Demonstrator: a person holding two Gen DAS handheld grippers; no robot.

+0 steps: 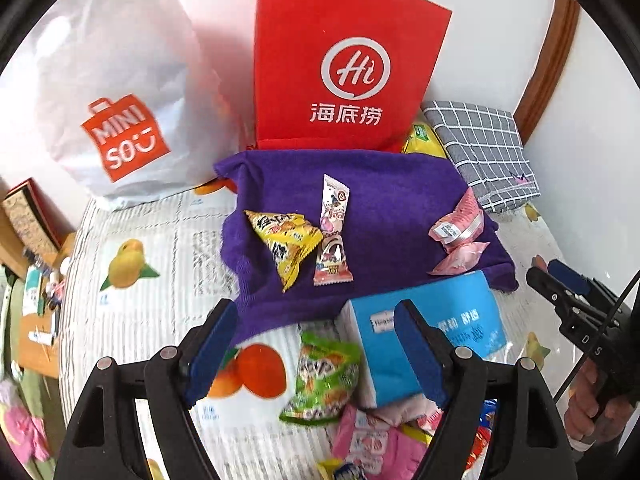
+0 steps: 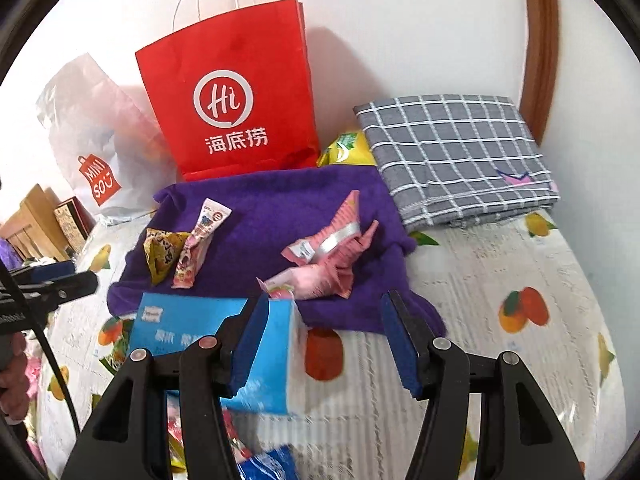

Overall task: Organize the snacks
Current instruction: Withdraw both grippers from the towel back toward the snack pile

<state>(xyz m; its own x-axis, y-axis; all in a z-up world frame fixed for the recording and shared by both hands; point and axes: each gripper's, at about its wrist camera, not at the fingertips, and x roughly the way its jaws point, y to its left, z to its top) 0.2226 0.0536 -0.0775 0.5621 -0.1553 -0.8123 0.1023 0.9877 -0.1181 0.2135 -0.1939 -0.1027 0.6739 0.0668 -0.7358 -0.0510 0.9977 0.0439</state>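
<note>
A purple towel [image 1: 384, 200] [image 2: 272, 216] lies on a fruit-print bedsheet. On it lie a yellow triangular snack [image 1: 286, 240] [image 2: 162, 254], a long pink-and-white wrapper [image 1: 333, 236] [image 2: 198, 246] and pink packets [image 1: 460, 236] [image 2: 324, 254]. A blue box [image 1: 432, 336] [image 2: 224, 340] sits at the towel's near edge, with a green snack bag [image 1: 324, 380] beside it and more pink packets [image 1: 372, 440] in front. My left gripper [image 1: 316, 352] is open above the green bag. My right gripper [image 2: 324, 344] is open, its left finger over the blue box.
A red paper bag [image 1: 340, 68] [image 2: 232, 108] and a white MINISO bag [image 1: 116, 92] [image 2: 92, 148] stand against the wall behind the towel. A folded grey checked cloth [image 1: 484, 152] [image 2: 456, 156] lies at the right, a yellow packet [image 2: 346, 150] beside it.
</note>
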